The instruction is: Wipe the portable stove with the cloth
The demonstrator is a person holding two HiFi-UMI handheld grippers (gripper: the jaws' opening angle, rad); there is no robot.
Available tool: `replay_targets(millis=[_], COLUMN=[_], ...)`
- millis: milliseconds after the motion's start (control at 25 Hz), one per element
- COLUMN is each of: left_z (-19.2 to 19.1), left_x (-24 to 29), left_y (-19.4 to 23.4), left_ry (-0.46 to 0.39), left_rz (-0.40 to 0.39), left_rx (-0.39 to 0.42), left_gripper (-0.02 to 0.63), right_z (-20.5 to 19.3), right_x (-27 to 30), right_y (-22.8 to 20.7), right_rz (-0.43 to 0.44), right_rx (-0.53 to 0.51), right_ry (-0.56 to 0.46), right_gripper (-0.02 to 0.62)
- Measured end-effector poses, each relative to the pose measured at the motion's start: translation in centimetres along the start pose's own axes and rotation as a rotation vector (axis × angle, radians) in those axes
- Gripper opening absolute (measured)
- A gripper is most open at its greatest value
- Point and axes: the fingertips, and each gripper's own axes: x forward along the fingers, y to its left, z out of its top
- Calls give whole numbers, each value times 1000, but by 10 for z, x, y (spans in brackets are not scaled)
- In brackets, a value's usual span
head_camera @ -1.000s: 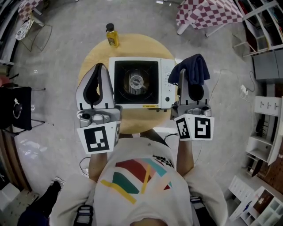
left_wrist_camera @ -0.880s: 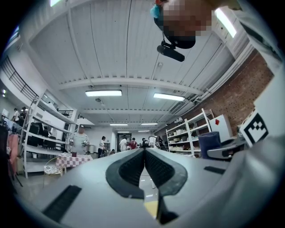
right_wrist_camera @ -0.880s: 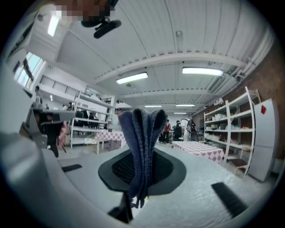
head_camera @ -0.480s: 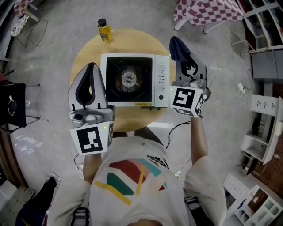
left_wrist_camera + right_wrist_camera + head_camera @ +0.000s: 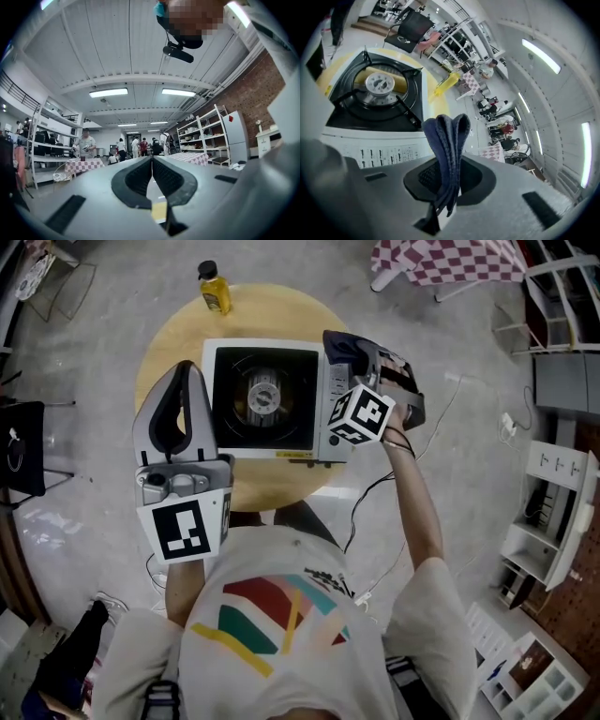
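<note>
The portable stove [image 5: 262, 399] is white with a black burner top and stands on a round wooden table [image 5: 281, 307]. My right gripper [image 5: 361, 360] is shut on a dark blue cloth [image 5: 344, 343], tilted over the stove's right control panel. In the right gripper view the folded cloth [image 5: 447, 140] stands up between the jaws, with the stove [image 5: 379, 93] just beyond it. At the stove's left side my left gripper [image 5: 185, 371] is shut and holds nothing. The left gripper view [image 5: 152, 159] looks out into the room, away from the stove.
A yellow bottle [image 5: 214, 289] stands at the table's far left edge. Beyond the table are a checked tablecloth [image 5: 441, 259], a black chair [image 5: 19, 446] at left and white shelves [image 5: 562, 474] at right. A cable [image 5: 441, 413] lies on the floor.
My right gripper has swung left and tilted, carrying the cloth from beside the table to over the stove's right side. The left gripper has kept its place by the stove.
</note>
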Motion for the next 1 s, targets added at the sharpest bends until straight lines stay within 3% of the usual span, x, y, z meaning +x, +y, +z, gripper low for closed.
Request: replay_targets(millis=[520, 1000], left_z=[-21, -24], left_x=[-5, -10], left_y=[-4, 8], left_ry=[60, 59], left_rz=[-30, -11], left_rx=[5, -7], left_gripper=[6, 6], right_z=[-4, -4], right_x=[38, 33], right_y=[44, 54], right_rz=[139, 232], right_rx=[-146, -156], right_ry=[88, 103], right_gripper=[32, 32])
